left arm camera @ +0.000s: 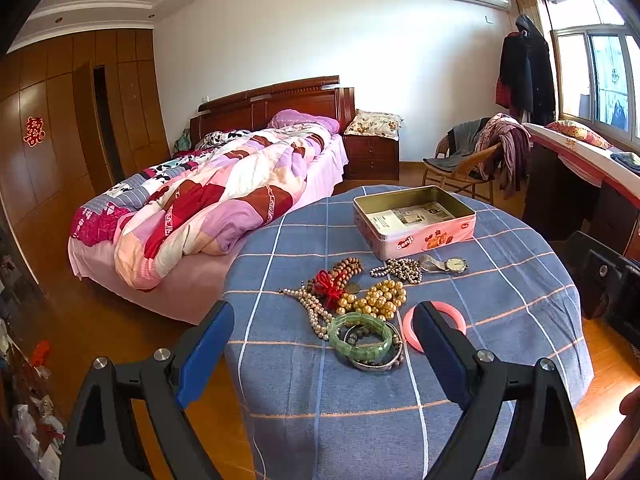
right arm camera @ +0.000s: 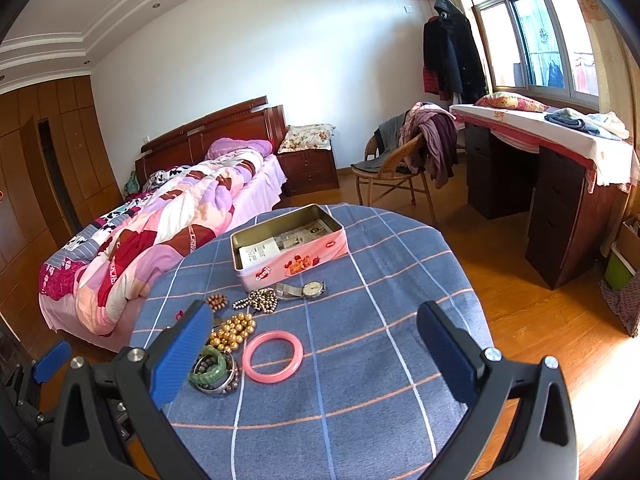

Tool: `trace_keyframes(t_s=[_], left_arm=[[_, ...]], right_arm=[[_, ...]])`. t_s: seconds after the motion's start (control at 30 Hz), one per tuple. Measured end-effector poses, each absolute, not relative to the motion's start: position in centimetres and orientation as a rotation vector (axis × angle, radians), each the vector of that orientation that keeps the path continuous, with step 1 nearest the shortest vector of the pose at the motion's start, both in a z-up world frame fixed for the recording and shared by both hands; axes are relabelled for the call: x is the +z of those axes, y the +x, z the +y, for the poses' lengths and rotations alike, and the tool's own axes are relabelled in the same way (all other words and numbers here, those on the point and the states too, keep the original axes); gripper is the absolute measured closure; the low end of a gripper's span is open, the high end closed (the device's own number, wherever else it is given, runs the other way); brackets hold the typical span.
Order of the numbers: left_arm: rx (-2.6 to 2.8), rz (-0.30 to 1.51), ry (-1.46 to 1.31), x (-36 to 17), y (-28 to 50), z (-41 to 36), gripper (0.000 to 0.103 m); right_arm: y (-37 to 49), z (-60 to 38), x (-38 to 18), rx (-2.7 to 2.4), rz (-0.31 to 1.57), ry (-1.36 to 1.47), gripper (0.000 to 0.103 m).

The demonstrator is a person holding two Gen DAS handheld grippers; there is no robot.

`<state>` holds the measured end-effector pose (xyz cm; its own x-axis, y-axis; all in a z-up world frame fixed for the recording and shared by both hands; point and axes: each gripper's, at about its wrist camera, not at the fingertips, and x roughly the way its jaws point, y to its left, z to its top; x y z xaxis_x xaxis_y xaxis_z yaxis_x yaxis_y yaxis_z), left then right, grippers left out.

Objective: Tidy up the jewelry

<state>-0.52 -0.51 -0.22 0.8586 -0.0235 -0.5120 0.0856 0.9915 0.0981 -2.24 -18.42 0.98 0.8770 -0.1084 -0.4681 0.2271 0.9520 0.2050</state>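
Left gripper [left arm camera: 324, 354]: jaws spread wide, holding nothing, hovering above near edge of round table under blue checked cloth [left arm camera: 500, 292]. Between its blue fingers: white pearl strand [left arm camera: 310, 308], red-tasselled brown bead string [left arm camera: 340, 276], green jade segmented bracelet [left arm camera: 360, 338] atop dark bead bangles, gold bead cluster [left arm camera: 378, 298]. Right finger overlaps pink ring bangle [left arm camera: 458, 320]. Beyond: silver bead chain [left arm camera: 400, 269], metal-strap wristwatch [left arm camera: 452, 265], open pink rectangular tin [left arm camera: 416, 216], paper inside. Right gripper [right arm camera: 316, 350]: jaws released, empty; left finger hides part of pile; pink ring bangle between fingers.
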Motion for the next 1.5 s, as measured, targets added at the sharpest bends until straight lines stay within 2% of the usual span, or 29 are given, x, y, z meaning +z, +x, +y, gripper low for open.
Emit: trace_keyframes(t_s=[1.0, 1.5], left_arm=[[-0.07, 0.565, 0.114, -0.9, 0.2, -0.6, 0.012], [-0.076, 0.64, 0.106, -3.0, 2.6, -0.8, 0.012]], right_arm=[[-1.6, -18.3, -0.1, -0.176, 0.493, 0.259, 0.0], [0.5, -19.1, -2.0, -0.169, 0.574, 0.274, 0.0]])
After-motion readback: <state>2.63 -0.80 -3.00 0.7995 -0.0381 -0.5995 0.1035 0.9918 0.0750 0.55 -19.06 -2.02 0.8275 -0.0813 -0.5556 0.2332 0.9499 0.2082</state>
